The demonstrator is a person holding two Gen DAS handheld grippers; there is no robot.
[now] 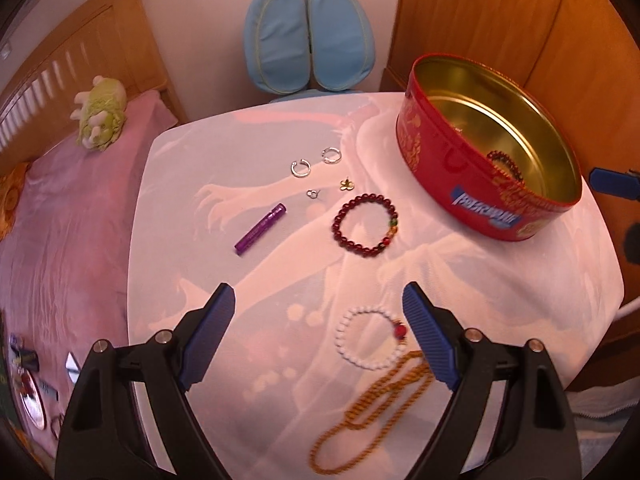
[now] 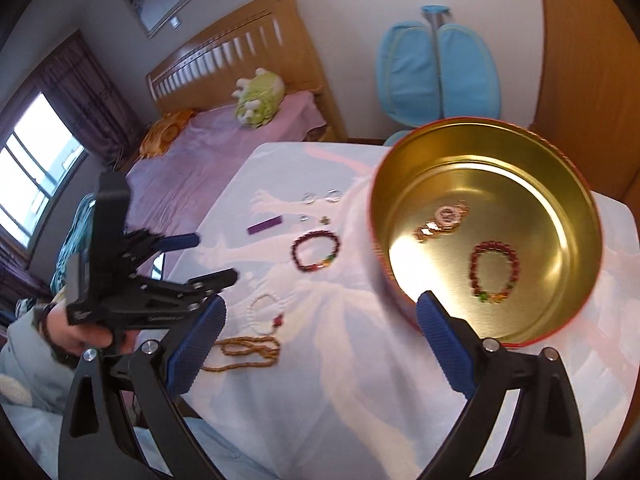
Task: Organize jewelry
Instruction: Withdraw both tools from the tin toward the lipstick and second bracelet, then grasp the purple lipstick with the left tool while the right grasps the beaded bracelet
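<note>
A red round tin (image 1: 452, 168) with a gold inside stands at the table's right; in the right wrist view the tin (image 2: 560, 184) holds a watch (image 2: 442, 220) and a dark red bead bracelet (image 2: 494, 272). On the cloth lie a dark red bracelet (image 1: 366, 220), a white bead bracelet (image 1: 370, 338), a tan bead necklace (image 1: 372, 408), two silver rings (image 1: 301, 168), a small stud (image 1: 313, 193), a gold charm (image 1: 346, 185) and a purple tube (image 1: 262, 229). My left gripper (image 1: 320, 316) is open, empty, above the white bracelet. My right gripper (image 2: 320, 322) is open, empty, by the tin's near rim.
The table (image 1: 192, 184) has a pale printed cloth. A bed with a pink cover (image 1: 60, 216) and a green plush toy (image 1: 102, 114) lies to the left. A blue chair (image 1: 308, 40) stands behind the table. A wooden wardrobe (image 1: 520, 20) is at the right.
</note>
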